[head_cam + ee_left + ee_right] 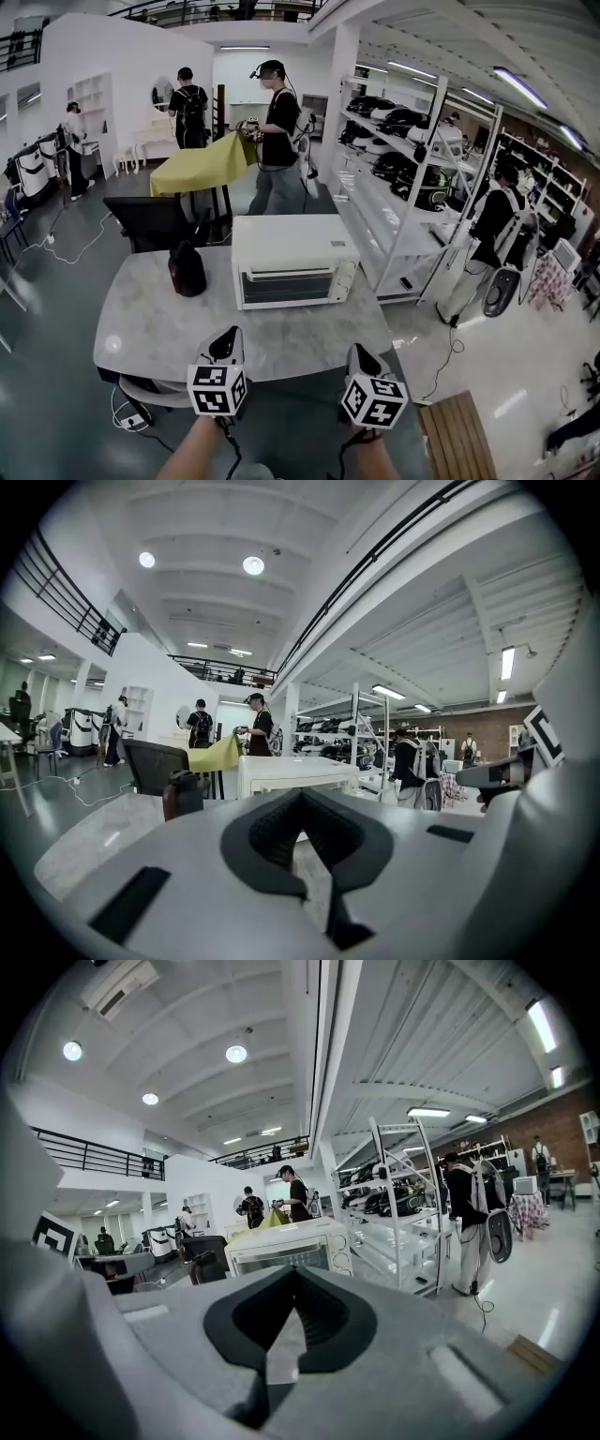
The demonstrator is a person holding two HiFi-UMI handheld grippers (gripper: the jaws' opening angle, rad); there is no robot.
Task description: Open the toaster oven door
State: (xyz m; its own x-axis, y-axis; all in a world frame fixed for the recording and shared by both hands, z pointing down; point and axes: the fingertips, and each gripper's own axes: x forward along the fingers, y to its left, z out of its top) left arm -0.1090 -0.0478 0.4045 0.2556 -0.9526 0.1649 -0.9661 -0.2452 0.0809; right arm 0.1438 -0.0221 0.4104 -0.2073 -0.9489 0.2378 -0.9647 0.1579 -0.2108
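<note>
The white toaster oven (pixel 291 258) stands at the middle of a pale marble table (pixel 150 323), its glass door shut and facing me. It also shows ahead of the jaws in the left gripper view, toaster oven (pixel 292 772), and in the right gripper view, toaster oven (pixel 281 1251). My left gripper (pixel 225 343) hovers over the table's near edge, well short of the oven. The right gripper (pixel 364 356) hangs level with it, just off the front right corner. In their own views the left gripper (pixel 302 793) and right gripper (pixel 295 1269) have tips together, holding nothing.
A dark brown jug (pixel 187 270) sits left of the oven. A black chair (pixel 150 223) stands behind the table. A white shelving rack (pixel 398 187) runs along the right. People (pixel 277 131) stand by a yellow-covered table (pixel 197 164). A wooden pallet (pixel 461 433) lies at lower right.
</note>
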